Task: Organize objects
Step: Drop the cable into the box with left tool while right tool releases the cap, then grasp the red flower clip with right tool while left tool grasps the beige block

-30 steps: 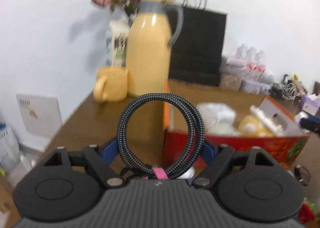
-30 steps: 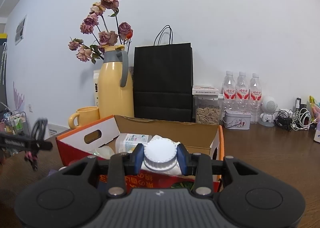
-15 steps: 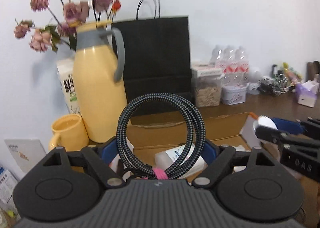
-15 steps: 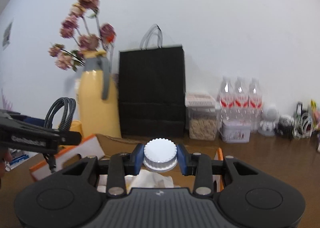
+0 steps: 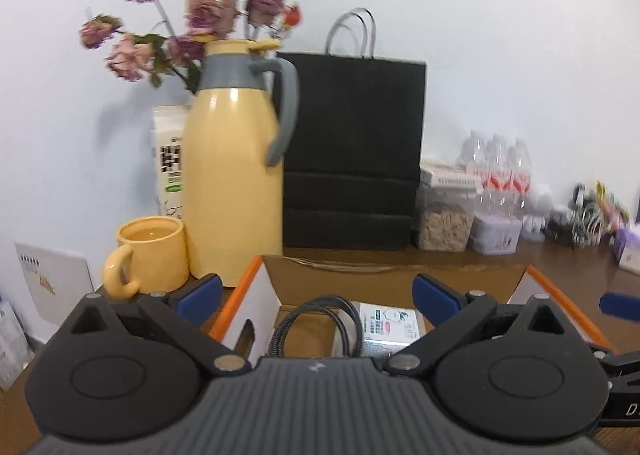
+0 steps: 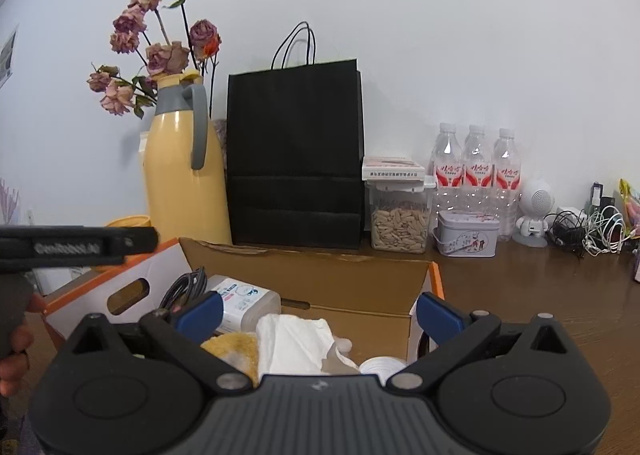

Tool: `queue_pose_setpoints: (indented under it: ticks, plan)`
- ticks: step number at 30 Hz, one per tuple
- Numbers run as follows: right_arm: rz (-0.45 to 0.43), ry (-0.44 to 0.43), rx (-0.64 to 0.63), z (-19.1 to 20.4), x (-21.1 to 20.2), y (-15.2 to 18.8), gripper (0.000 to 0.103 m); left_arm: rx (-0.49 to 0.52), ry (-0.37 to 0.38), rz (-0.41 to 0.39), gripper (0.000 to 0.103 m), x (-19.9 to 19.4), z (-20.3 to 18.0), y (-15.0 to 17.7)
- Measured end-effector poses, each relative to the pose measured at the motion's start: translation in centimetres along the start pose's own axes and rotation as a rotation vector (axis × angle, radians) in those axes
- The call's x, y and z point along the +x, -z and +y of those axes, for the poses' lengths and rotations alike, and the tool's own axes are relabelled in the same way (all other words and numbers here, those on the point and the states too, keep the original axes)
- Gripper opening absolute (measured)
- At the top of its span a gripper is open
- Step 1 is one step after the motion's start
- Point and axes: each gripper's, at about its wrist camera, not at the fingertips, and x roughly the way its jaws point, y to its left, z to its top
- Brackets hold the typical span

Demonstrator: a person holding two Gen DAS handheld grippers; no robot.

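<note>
An open cardboard box (image 5: pixel 256 275) with orange edges sits on the brown table. My left gripper (image 5: pixel 318 295) hovers over its left end, jaws opening wide, nothing between them. The coiled black braided cable (image 5: pixel 316 319) lies in the box below, beside a white wipes pack (image 5: pixel 388 325). My right gripper (image 6: pixel 319 315) is over the same box (image 6: pixel 320 275), its jaws also opening and empty. A round white lid (image 6: pixel 380 367) rests in the box just under it, next to a white cloth (image 6: pixel 296 343). The cable (image 6: pixel 184 287) and the left gripper (image 6: pixel 80 245) show at the left.
A yellow jug (image 5: pixel 232 183) holding dried roses, a yellow mug (image 5: pixel 152 255) and a black paper bag (image 5: pixel 352 151) stand behind the box. Further right are a seed jar (image 6: pixel 398 227), water bottles (image 6: pixel 476 175), a tin (image 6: pixel 466 233) and tangled cords (image 6: pixel 592 227).
Both grippers have opened. The cable left the left gripper and lies in the box; the white lid left the right gripper and lies in the box. The left gripper swung right over the box.
</note>
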Motion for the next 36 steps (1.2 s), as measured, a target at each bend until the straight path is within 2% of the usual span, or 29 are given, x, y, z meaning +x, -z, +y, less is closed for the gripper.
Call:
queue_pose_setpoints:
  ticks: [4,7,13,18,24,28,30,36]
  plan:
    - [-0.039,-0.008,0.000,-0.2,-1.9,0.1,0.103,-0.027,0.010,-0.057,0.103,-3.4,1.4,0.1]
    - [-0.044,-0.018,-0.002,-0.2,-3.7,0.3,0.103,-0.032,0.016,-0.057,0.103,-5.7,2.4,0.7]
    - [-0.007,-0.063,-0.062,0.7,-7.8,1.8,0.103,-0.006,0.038,0.020,0.103,-9.2,4.0,2.5]
    - [0.099,-0.137,-0.079,1.4,-11.0,4.0,0.103,0.037,0.025,0.103,0.103,-11.2,5.1,5.0]
    - [0.201,-0.186,-0.103,2.4,-14.0,7.3,0.092,0.030,-0.007,0.191,0.103,-13.3,6.8,8.4]
    - [0.223,-0.229,-0.097,3.4,-15.0,8.2,0.070,0.004,-0.019,0.214,0.103,-14.6,7.6,9.7]
    - [0.234,-0.249,-0.099,3.9,-14.9,8.3,0.069,-0.010,-0.023,0.219,0.103,-15.4,7.9,10.0]
    - [0.281,-0.297,-0.093,4.9,-13.8,9.1,0.056,-0.014,-0.005,0.223,0.103,-16.7,8.2,10.5]
